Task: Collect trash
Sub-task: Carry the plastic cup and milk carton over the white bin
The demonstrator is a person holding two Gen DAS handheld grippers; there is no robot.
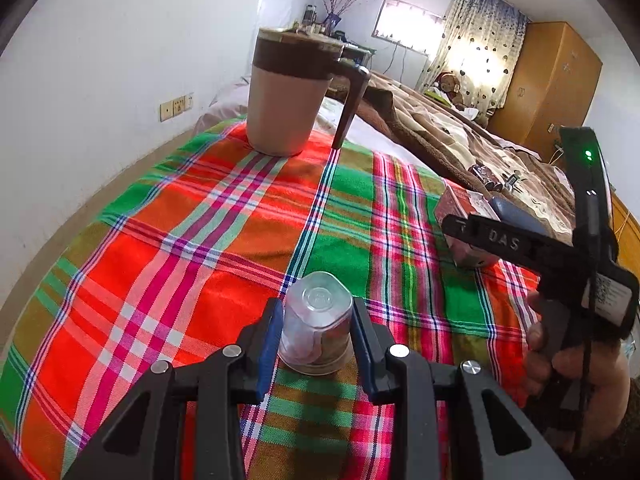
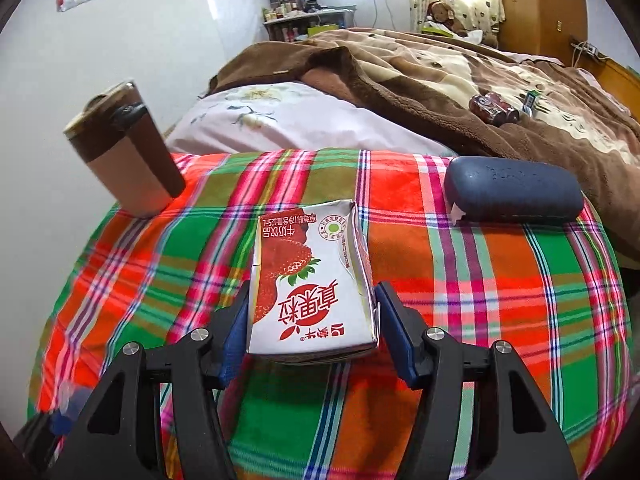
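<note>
My left gripper (image 1: 317, 336) has a small clear cup (image 1: 317, 322) between its blue pads, mouth down on the plaid cloth (image 1: 192, 240); both pads meet the cup's sides, so I judge it gripped. My right gripper (image 2: 312, 320) straddles a strawberry milk carton (image 2: 310, 280) lying flat on the same cloth. The left pad touches the carton's edge; a thin gap shows at the right pad, so the jaws stand nearly closed but not yet clamped. The carton's long axis runs straight ahead from the right gripper, in line with the fingers, and the pads bracket its near end across the short width. In the left view the carton sits well to the right, under the right gripper's frame, so the right hand is the nearer one for it. Farther out stand a brown mug (image 2: 124, 152) at left and a dark case (image 2: 514, 190) at right, neither apparently trash. Beyond lies the bed with a brown blanket (image 2: 400, 72).
</note>
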